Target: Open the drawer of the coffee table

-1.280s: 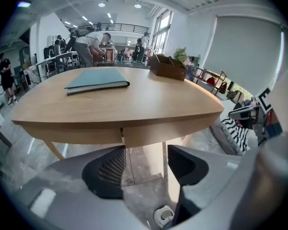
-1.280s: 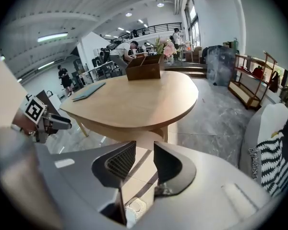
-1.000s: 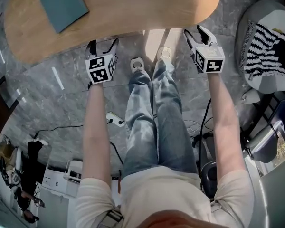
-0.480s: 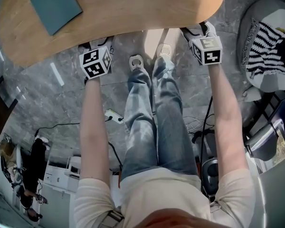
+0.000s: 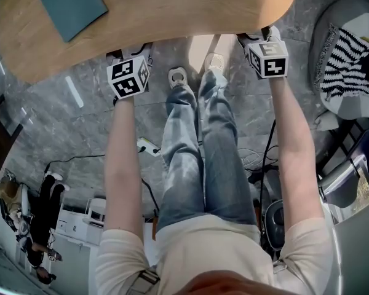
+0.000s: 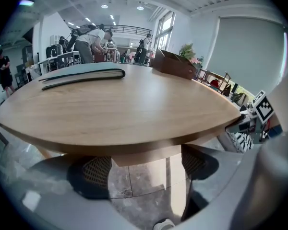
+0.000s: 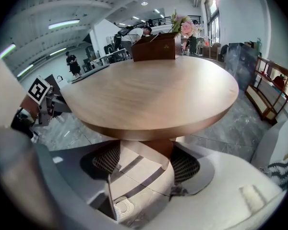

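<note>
Coffee table (image 5: 172, 11) spans the head view, with left gripper (image 5: 128, 59) and right gripper (image 5: 262, 40) at its near rim; left gripper view: jaws wide apart, just eased slightly inward, the table's underside between them, unclamped; right gripper view: jaws just opened wide, likewise.

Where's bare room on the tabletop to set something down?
The tabletop has wide bare wood from the teal notebook across to the right end, and from the near rim back to the brown box. Crowded only at those two.
</note>
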`<state>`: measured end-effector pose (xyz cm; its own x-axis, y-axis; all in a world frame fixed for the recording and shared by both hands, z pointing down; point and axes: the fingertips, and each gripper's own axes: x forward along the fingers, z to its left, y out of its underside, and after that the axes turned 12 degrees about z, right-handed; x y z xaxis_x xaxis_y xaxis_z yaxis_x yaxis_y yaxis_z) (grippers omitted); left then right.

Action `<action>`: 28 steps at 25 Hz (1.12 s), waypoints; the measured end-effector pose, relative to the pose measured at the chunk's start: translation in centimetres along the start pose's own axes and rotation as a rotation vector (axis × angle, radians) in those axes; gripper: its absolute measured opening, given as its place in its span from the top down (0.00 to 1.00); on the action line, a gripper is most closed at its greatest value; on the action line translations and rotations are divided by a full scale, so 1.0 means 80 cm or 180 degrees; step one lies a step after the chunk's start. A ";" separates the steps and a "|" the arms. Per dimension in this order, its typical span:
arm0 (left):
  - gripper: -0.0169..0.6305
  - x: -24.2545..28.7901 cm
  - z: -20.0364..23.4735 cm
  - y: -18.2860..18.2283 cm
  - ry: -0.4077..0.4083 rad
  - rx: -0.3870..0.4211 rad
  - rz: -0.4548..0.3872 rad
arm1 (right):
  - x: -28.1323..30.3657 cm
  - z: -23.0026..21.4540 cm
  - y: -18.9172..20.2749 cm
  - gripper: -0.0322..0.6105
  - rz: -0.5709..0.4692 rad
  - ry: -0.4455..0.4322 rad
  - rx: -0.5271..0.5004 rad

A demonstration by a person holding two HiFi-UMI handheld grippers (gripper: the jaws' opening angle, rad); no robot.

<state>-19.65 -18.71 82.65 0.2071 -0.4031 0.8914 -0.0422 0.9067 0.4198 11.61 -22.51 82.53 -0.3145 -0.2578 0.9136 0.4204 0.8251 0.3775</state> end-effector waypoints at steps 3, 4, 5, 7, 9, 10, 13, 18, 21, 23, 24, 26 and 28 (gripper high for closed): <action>0.26 -0.001 0.000 0.000 -0.0006 0.0000 0.0006 | -0.001 0.000 0.000 0.44 0.0022 0.0018 0.0006; 0.26 0.000 0.000 0.000 -0.0009 0.0001 0.0015 | -0.001 -0.001 0.000 0.44 0.0012 0.0035 0.0017; 0.26 0.000 0.000 0.001 -0.0013 0.0002 0.0030 | -0.001 -0.002 0.000 0.44 0.0002 0.0053 0.0029; 0.26 0.001 0.001 0.003 -0.0019 0.0002 0.0065 | -0.002 -0.002 0.000 0.44 -0.0005 0.0075 0.0048; 0.26 0.001 0.001 0.004 -0.0014 0.0006 0.0089 | -0.002 -0.001 0.002 0.44 0.0020 0.0068 0.0059; 0.27 0.001 0.001 0.004 -0.0013 0.0010 0.0093 | -0.002 -0.001 0.003 0.44 0.0040 0.0061 0.0065; 0.27 -0.001 0.000 0.006 -0.0010 0.0028 0.0118 | -0.004 0.001 0.007 0.44 0.0068 0.0067 0.0091; 0.28 -0.007 -0.003 0.013 0.0002 0.0014 0.0139 | -0.006 0.006 0.017 0.44 0.0124 0.0061 0.0106; 0.29 -0.011 -0.005 0.026 0.0004 0.0004 0.0176 | -0.009 0.011 0.029 0.44 0.0152 0.0064 0.0117; 0.29 -0.014 -0.007 0.034 0.0005 -0.0005 0.0201 | -0.011 0.014 0.036 0.44 0.0172 0.0060 0.0121; 0.29 -0.015 -0.008 0.038 0.0008 -0.0008 0.0212 | -0.012 0.016 0.039 0.44 0.0185 0.0059 0.0122; 0.29 -0.018 -0.009 0.044 0.0013 -0.0013 0.0232 | -0.014 0.018 0.045 0.44 0.0212 0.0057 0.0128; 0.29 -0.021 -0.011 0.051 0.0013 -0.0021 0.0254 | -0.017 0.021 0.051 0.44 0.0238 0.0054 0.0133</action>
<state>-19.28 -14.25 82.69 0.2072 -0.3291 0.9213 -0.0522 0.9367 0.3464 12.35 -17.95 82.62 -0.2690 -0.2029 0.9415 0.4062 0.8625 0.3019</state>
